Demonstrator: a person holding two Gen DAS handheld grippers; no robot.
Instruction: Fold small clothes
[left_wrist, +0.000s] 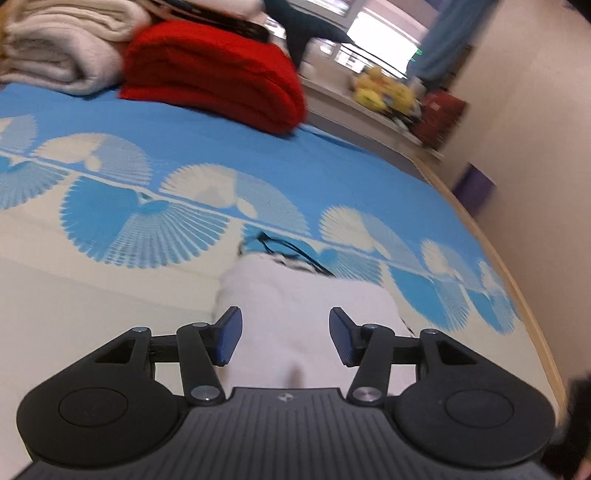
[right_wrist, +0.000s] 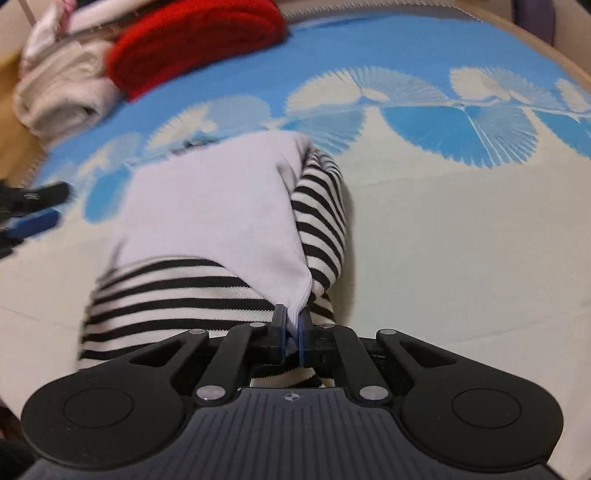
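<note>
From the left wrist, the left gripper (left_wrist: 285, 334) hangs with its blue pads parted and nothing pinched between them. The white garment (left_wrist: 295, 314) lies below the gap on the blue-and-cream bedspread (left_wrist: 258, 147); whether the pads brush it I cannot tell. This view alone shows the room beyond the bed: a bright window (left_wrist: 369, 29), a ledge with yellow soft toys (left_wrist: 380, 90) and a plain wall on the right. A folded red blanket (left_wrist: 221, 74) and a cream one (left_wrist: 62, 48) sit at the far end of the bed.

From the right wrist, the right gripper (right_wrist: 291, 332) is clamped tight on a bunched corner of the white garment (right_wrist: 207, 206), the cloth pulled taut up into the pads. Only here does the black-and-white striped part (right_wrist: 177, 291) of the garment show, spreading below and to the right of the white panel. The left gripper's fingertips (right_wrist: 37, 221) appear at the left edge, apart from the cloth. The red blanket (right_wrist: 192, 40) lies at the top.
</note>
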